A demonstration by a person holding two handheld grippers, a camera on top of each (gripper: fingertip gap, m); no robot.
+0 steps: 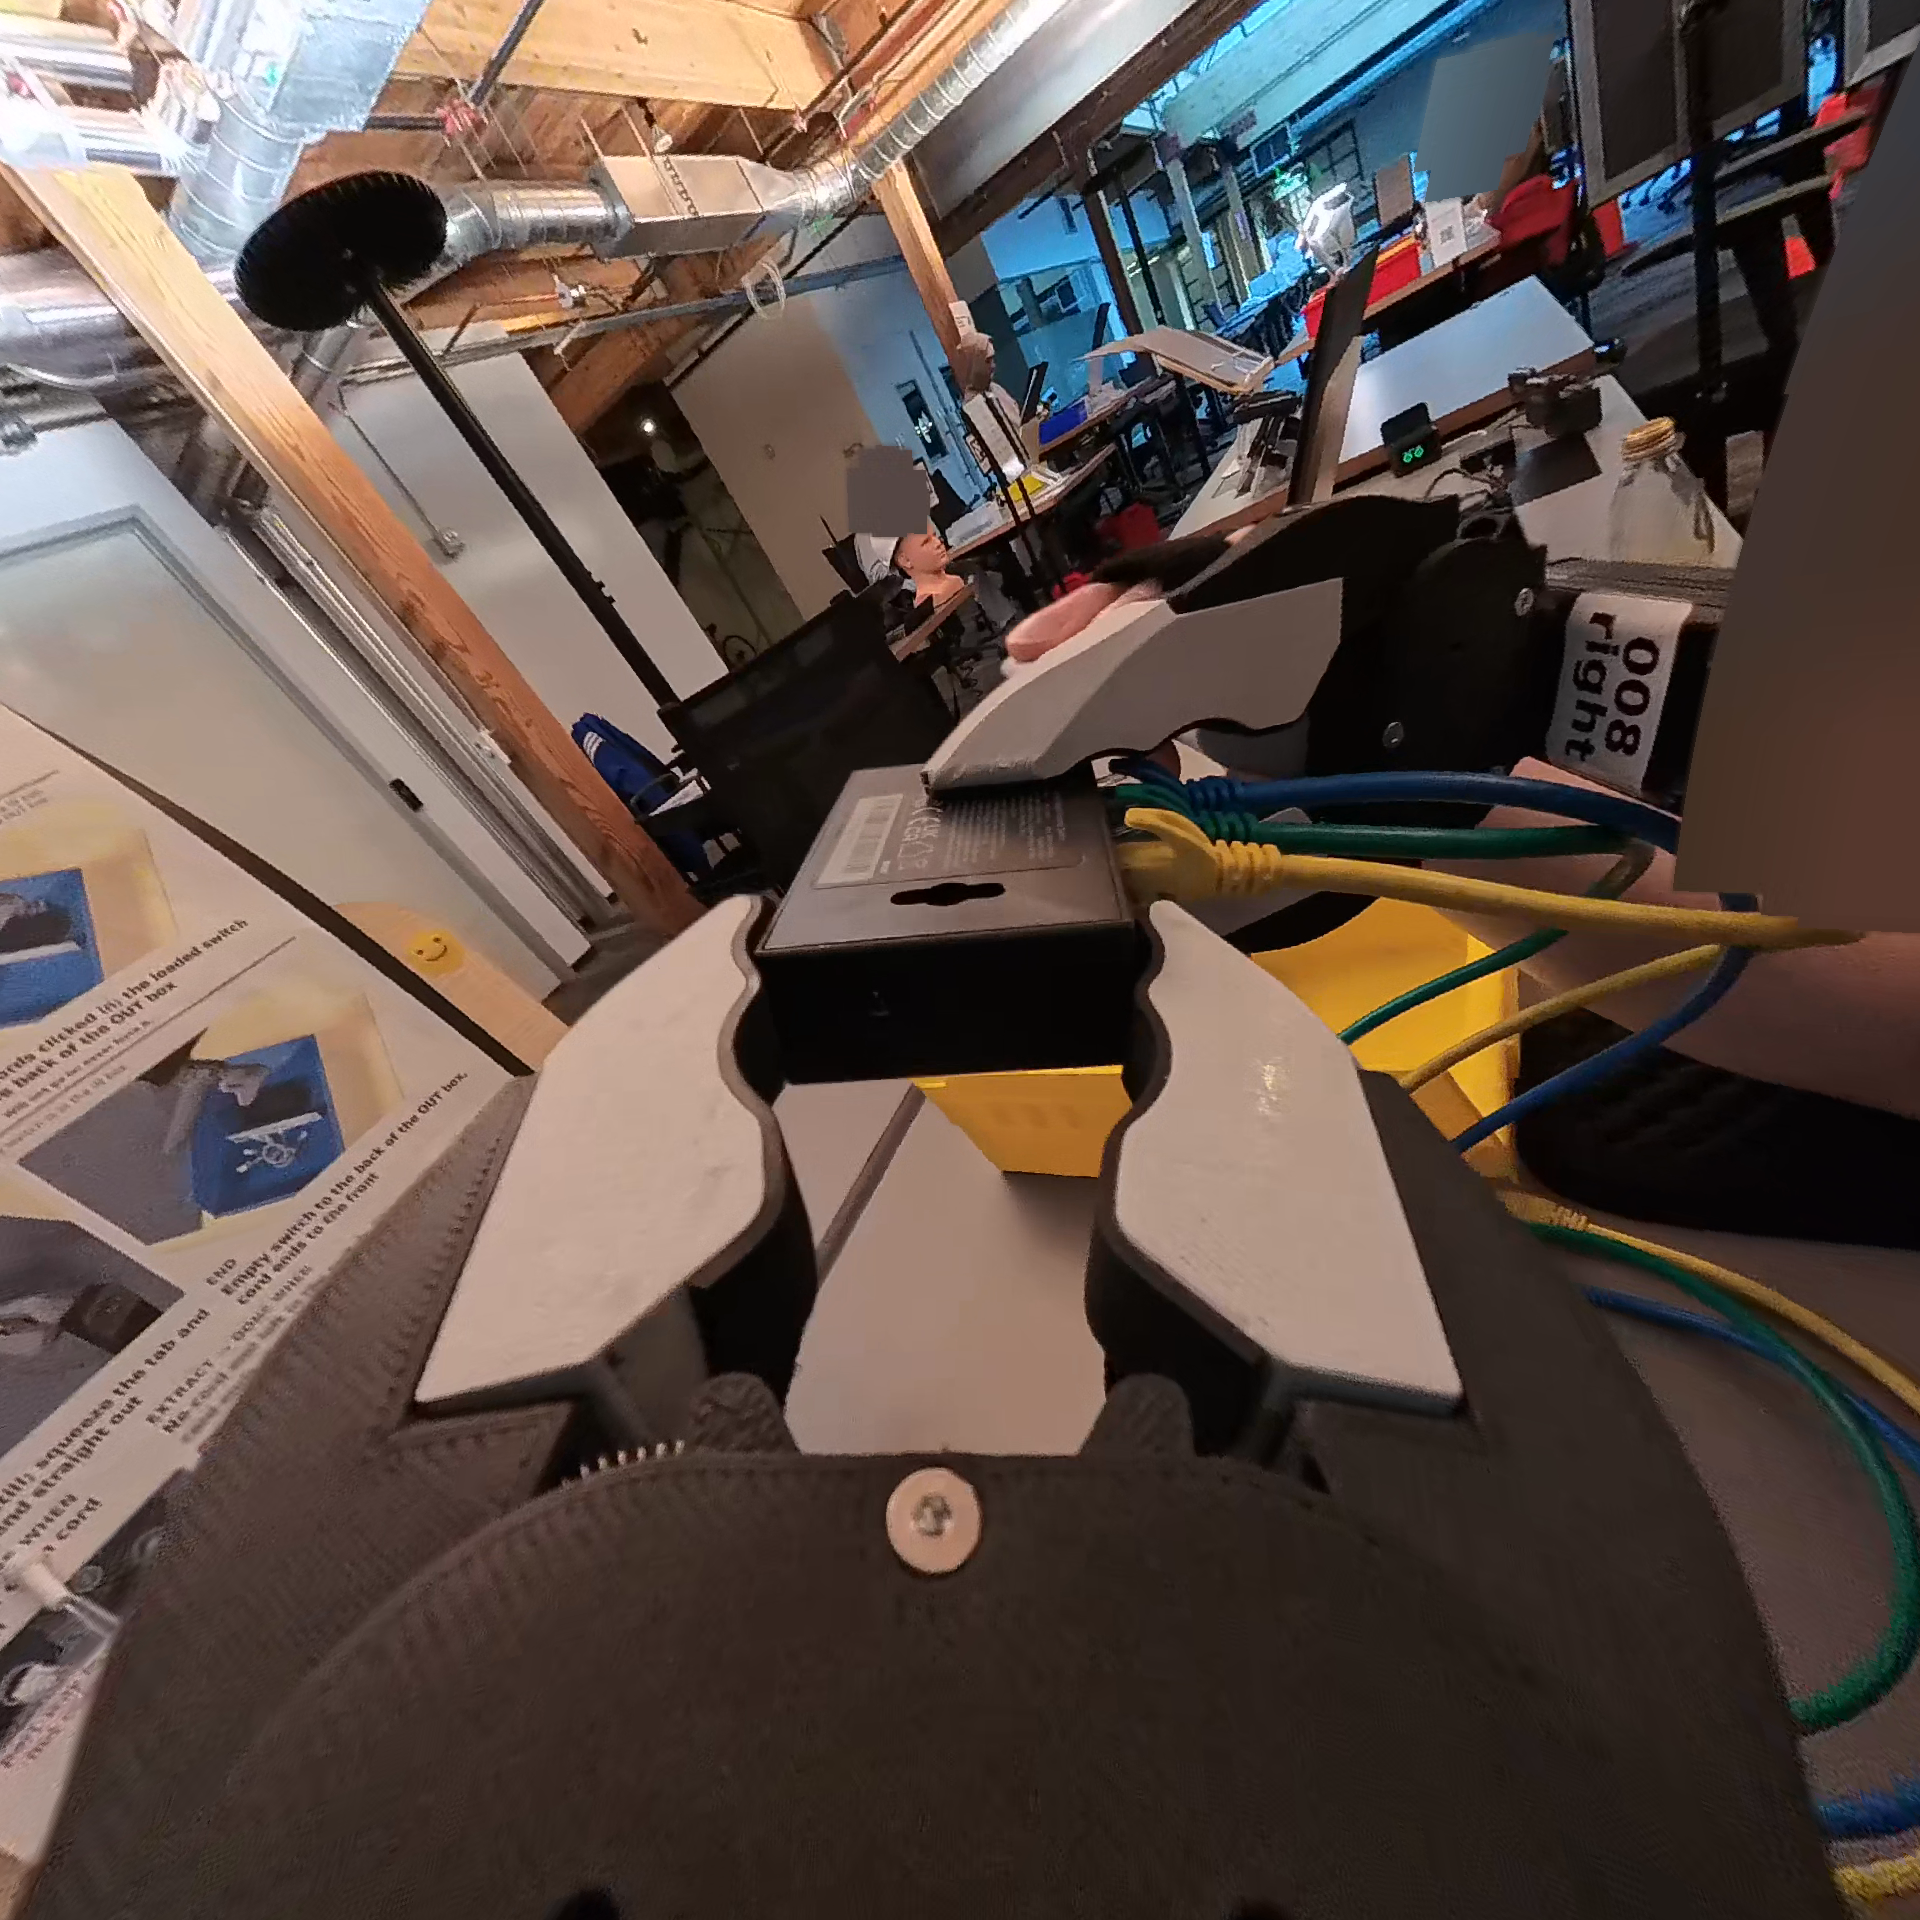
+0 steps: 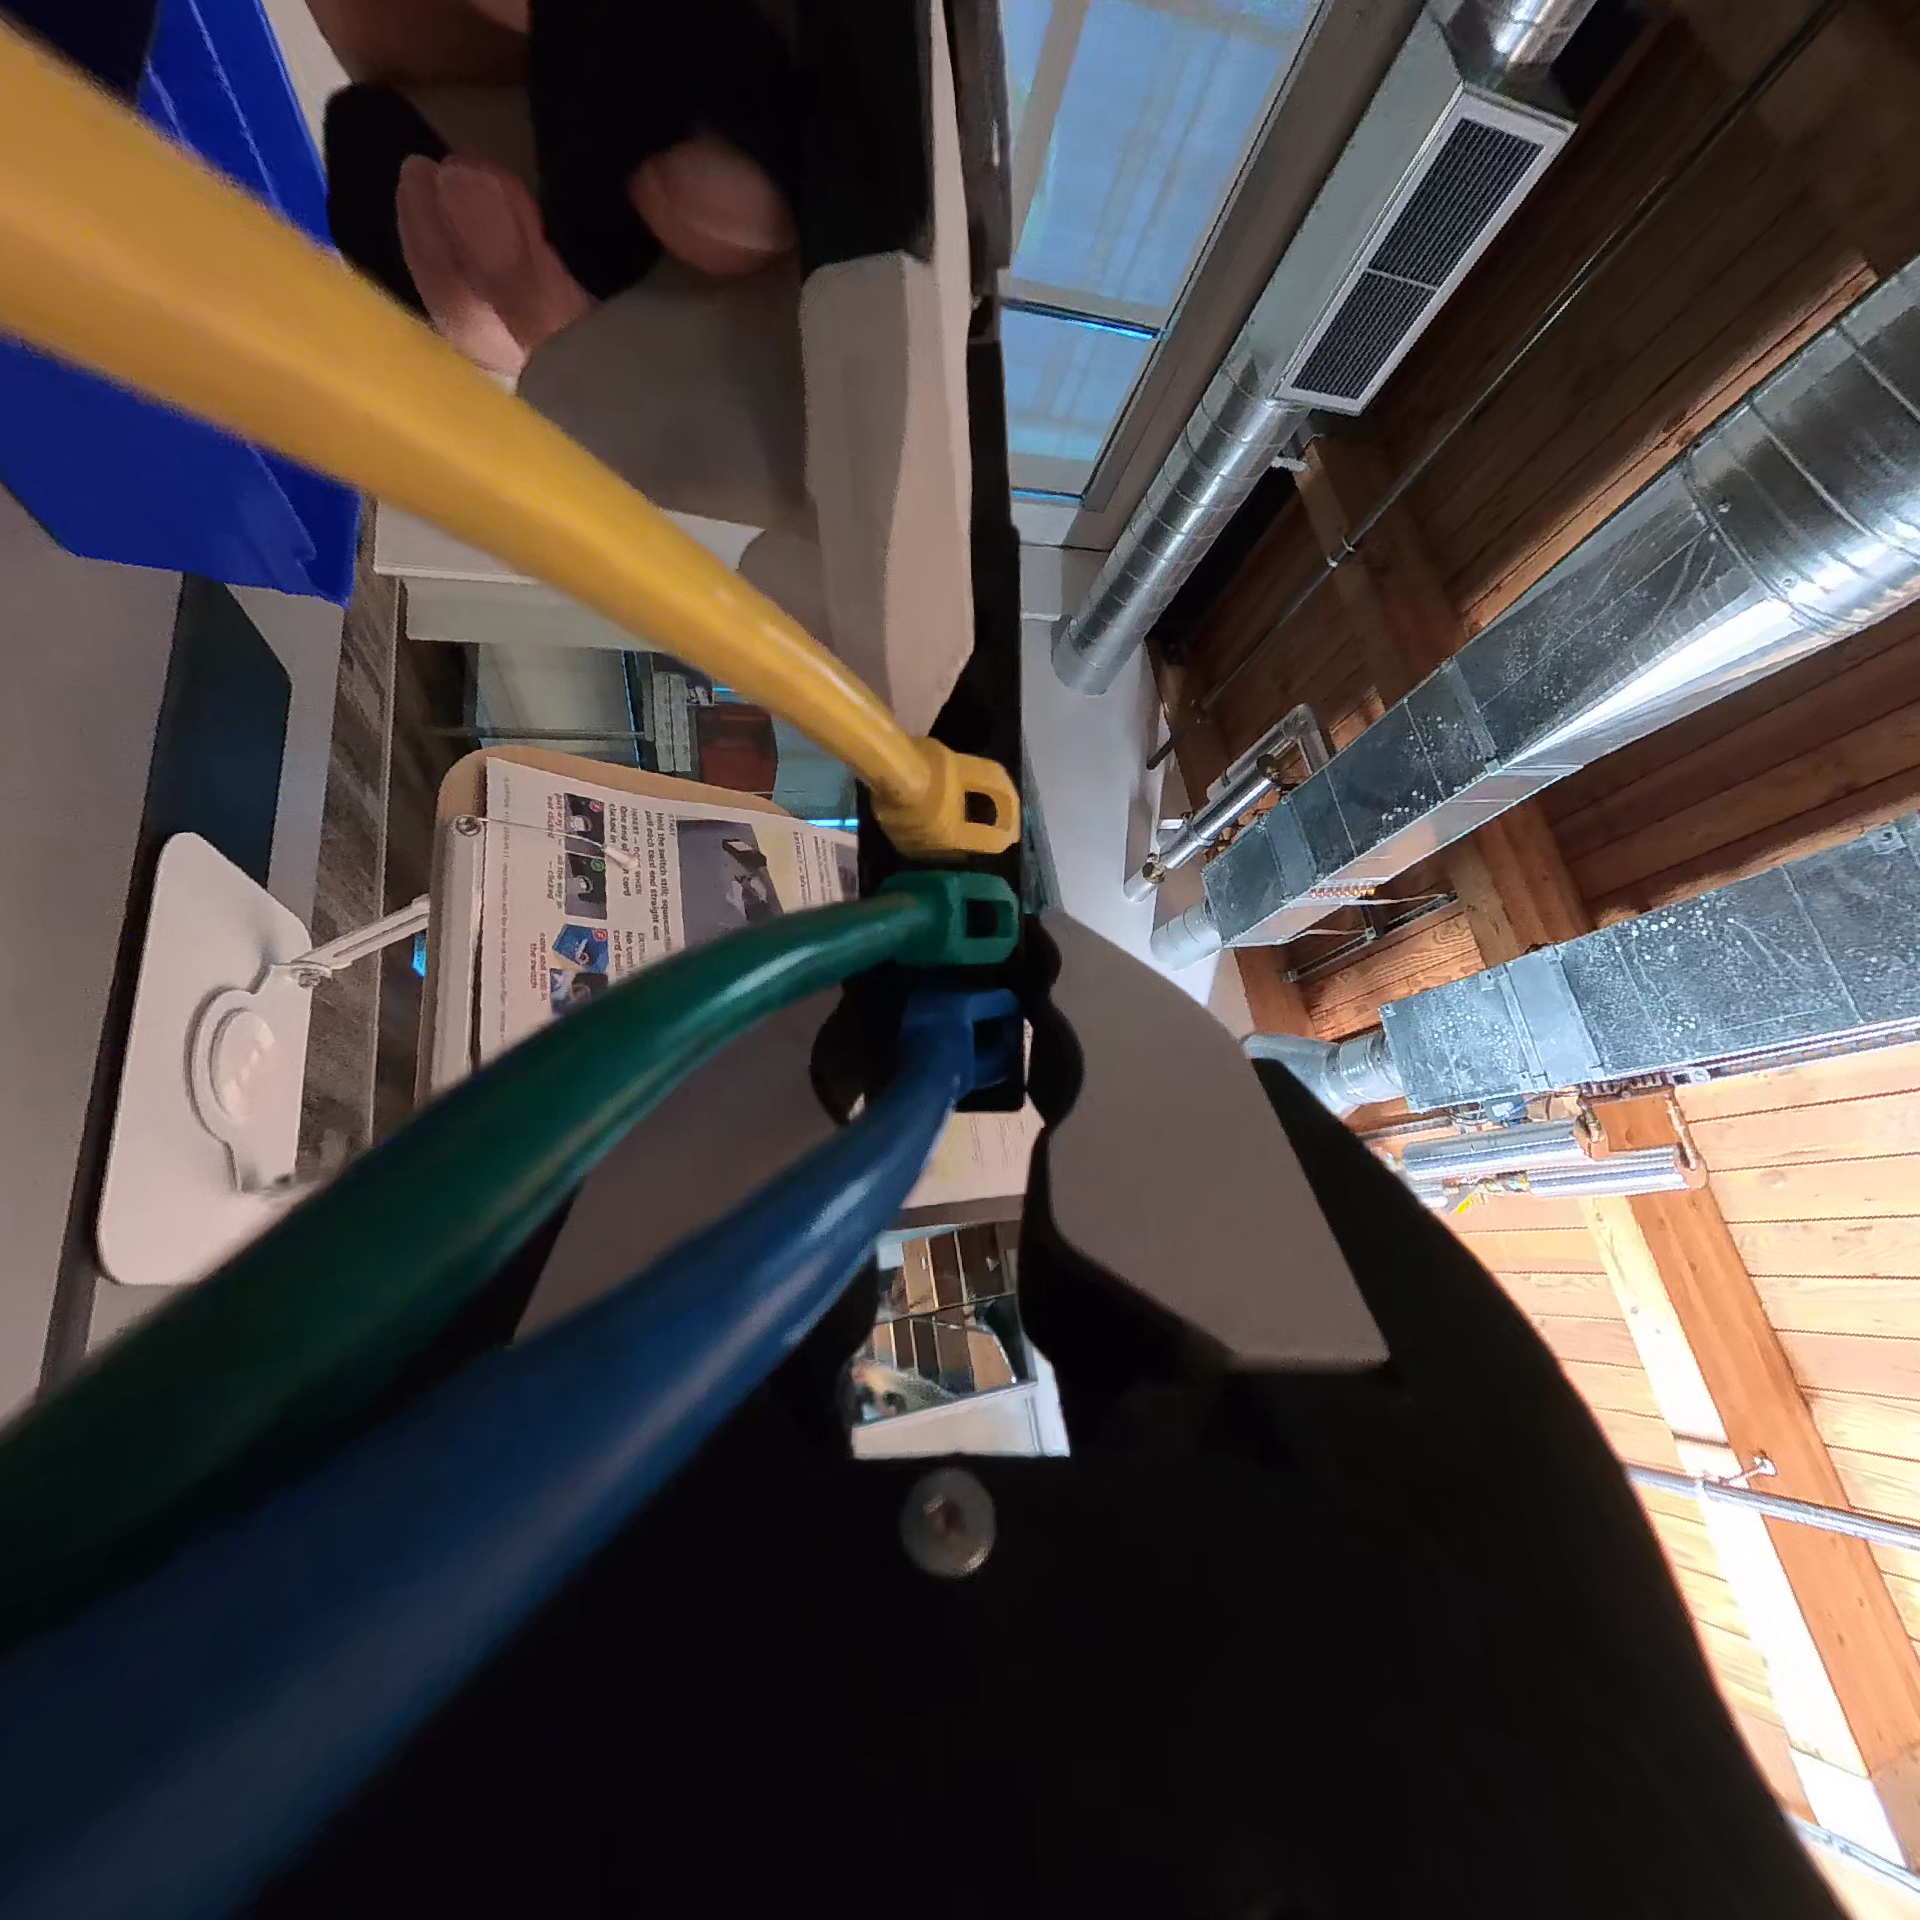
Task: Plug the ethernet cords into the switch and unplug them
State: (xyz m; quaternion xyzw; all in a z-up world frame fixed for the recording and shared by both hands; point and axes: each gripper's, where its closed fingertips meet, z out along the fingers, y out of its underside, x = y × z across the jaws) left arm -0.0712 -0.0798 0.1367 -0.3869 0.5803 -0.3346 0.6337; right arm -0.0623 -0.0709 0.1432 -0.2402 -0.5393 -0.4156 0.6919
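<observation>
While the left gripper (image 1: 945, 997) pinches the black switch (image 1: 940, 904) across its two side walls, the unit is held in the air above the grey table (image 1: 935, 1278), its underside with the keyhole slot facing up and its port face turned to the right. The left jaws are closed firmly on the housing, with no gap visible on either side.

The right gripper (image 2: 1023, 940) approaches the port face. Its jaws stand slightly spread around the switch body: the left wrist view shows one grey finger (image 1: 1091, 686) lying on the upper surface at the far edge. Whether they press on the housing or on a plug cannot be told.

Three cords are seated in adjacent ports: the yellow cord (image 1: 1195, 857), the green cord (image 2: 961, 920) and the blue cord (image 2: 977, 1039). All three trail off toward the right side of the table. A yellow bin (image 1: 1382, 997) stands on the table just below the switch, and an instruction sheet (image 1: 187, 1091) lies toward the left edge.

Judged from the seated plugs, insertion appears complete and the unplugging step is in hand. The next move calls for one plug to be gripped at its boot, its latch tab pressed, and the plug drawn straight out of its port while the left gripper keeps the switch from twisting.
</observation>
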